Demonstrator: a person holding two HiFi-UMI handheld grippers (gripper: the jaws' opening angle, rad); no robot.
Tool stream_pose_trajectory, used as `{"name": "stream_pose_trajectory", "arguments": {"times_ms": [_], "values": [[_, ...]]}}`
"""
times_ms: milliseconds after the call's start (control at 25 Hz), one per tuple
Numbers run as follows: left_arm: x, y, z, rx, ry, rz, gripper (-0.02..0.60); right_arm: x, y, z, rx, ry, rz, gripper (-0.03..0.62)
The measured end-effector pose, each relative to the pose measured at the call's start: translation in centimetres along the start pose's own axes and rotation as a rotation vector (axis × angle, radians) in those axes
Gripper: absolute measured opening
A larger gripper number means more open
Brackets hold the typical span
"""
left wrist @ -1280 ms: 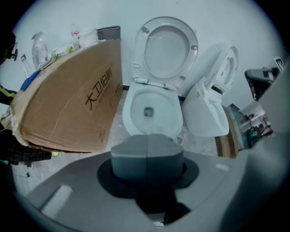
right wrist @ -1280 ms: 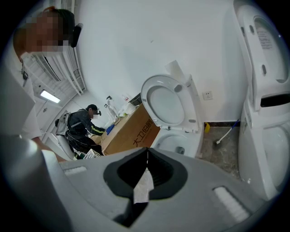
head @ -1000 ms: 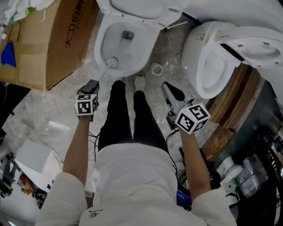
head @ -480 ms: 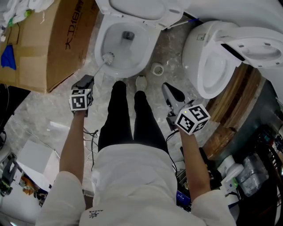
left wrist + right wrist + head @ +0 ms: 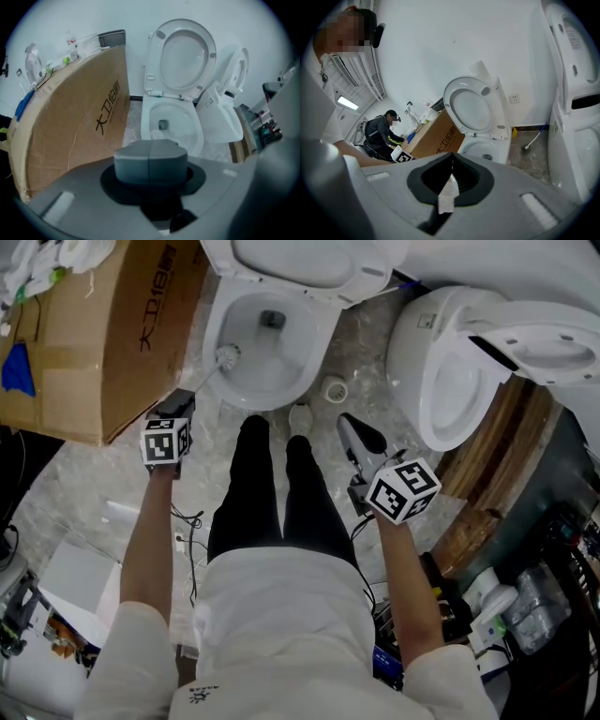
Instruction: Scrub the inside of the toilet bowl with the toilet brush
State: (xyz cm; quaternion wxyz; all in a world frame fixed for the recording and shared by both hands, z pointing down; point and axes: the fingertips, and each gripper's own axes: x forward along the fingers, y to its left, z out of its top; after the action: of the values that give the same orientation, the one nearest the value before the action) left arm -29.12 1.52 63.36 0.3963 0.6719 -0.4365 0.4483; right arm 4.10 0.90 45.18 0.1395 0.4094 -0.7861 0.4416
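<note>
- where's the toilet brush (image 5: 212,371)?
- upper left of centre in the head view. its bristle head sits at the left inner side of the open toilet bowl (image 5: 319,338), and the handle slants down-left.
- who has it?
- the left gripper (image 5: 178,401), jaws closed on the handle's end.
- and the other?
- the right gripper (image 5: 352,427), right of centre, has its jaws pressed together with a white scrap (image 5: 449,194) caught at the seam.

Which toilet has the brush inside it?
The toilet beside the cardboard box: the toilet brush, held by the left gripper, has its bristly head inside that bowl. The other toilet, on the right, has no brush in it.
</note>
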Motion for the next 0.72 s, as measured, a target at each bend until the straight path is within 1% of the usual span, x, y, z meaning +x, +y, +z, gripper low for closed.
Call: {"name": "stream_pose_trajectory", "arguments": {"times_ms": [160,560,720], "values": [[0.3,0.6,1.3,-0.008,-0.009,-0.012,0.147,1.1,0.3,0.2,-0.002,0.001,-0.004,0.001],[1.4,1.9,5.2,0.027,-0.040,-0.030,0.147,5.5,1.2,0.1,-0.016,0.007,-0.014,0.002],[2.0,2.1,6.9,0.049,-0.053,-0.034,0.147,7.4,1.4,-0.1,-0.038,0.019,-0.019,0.002]]}}
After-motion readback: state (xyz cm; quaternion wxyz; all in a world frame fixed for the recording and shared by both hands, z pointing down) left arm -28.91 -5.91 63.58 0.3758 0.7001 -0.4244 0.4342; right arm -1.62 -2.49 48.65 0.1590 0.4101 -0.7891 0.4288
